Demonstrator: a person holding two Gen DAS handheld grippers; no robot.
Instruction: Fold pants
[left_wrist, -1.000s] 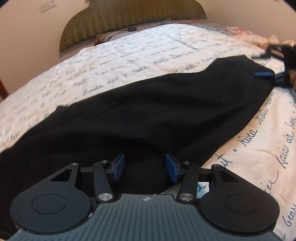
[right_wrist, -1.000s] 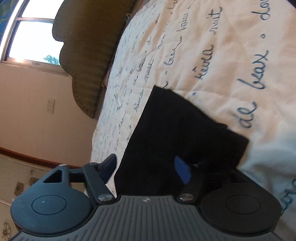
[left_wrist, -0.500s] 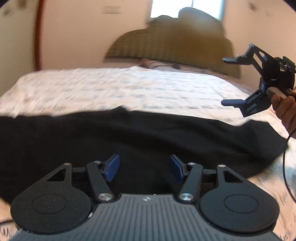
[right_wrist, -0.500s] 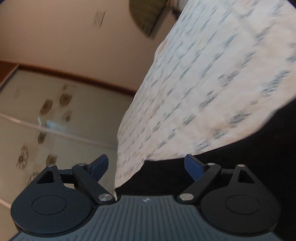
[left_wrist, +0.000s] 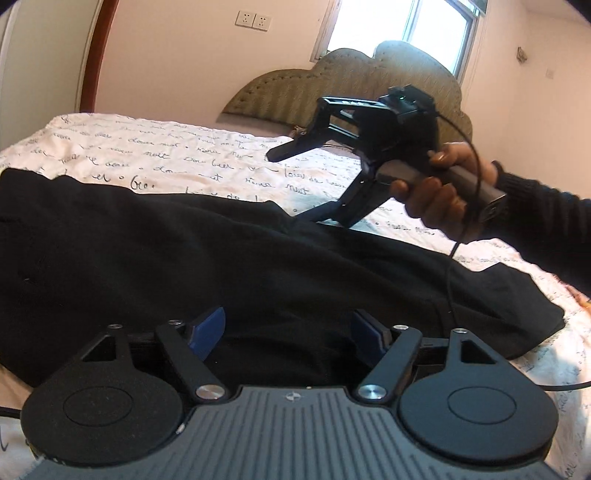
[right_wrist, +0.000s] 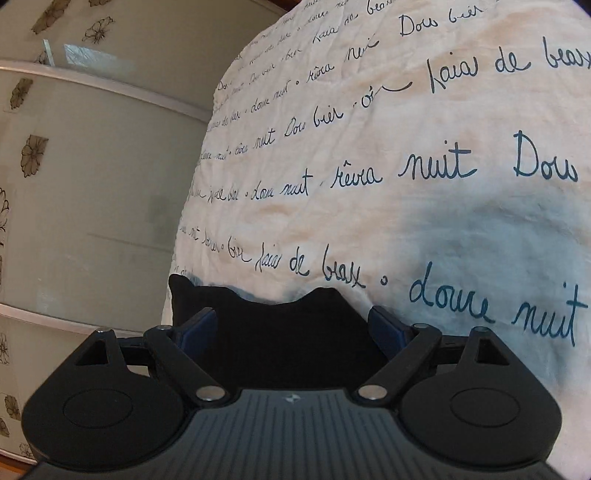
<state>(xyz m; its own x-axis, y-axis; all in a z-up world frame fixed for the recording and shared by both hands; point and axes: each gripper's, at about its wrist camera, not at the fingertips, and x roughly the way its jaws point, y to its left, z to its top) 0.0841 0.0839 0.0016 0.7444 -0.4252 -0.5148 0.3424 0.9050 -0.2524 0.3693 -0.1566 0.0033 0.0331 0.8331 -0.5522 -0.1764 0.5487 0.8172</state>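
Black pants lie in a long band across the bed. My left gripper hovers over their near edge. Its jaws are opening, and the blue pads press on nothing, with cloth only beneath them. In the left wrist view my right gripper is held by a hand above the pants' far edge, its fingers spread wide. In its own view the right gripper is open over a humped edge of the pants, with nothing gripped.
The white bedspread with blue script covers the bed. An upholstered headboard and a window stand behind. A frosted wardrobe door with flower prints runs along the bed's side. A cable hangs from the right gripper over the pants.
The right gripper left the pants' right end, opened wide and swept left along their far edge. The left gripper's view rolled level and its jaws widened.
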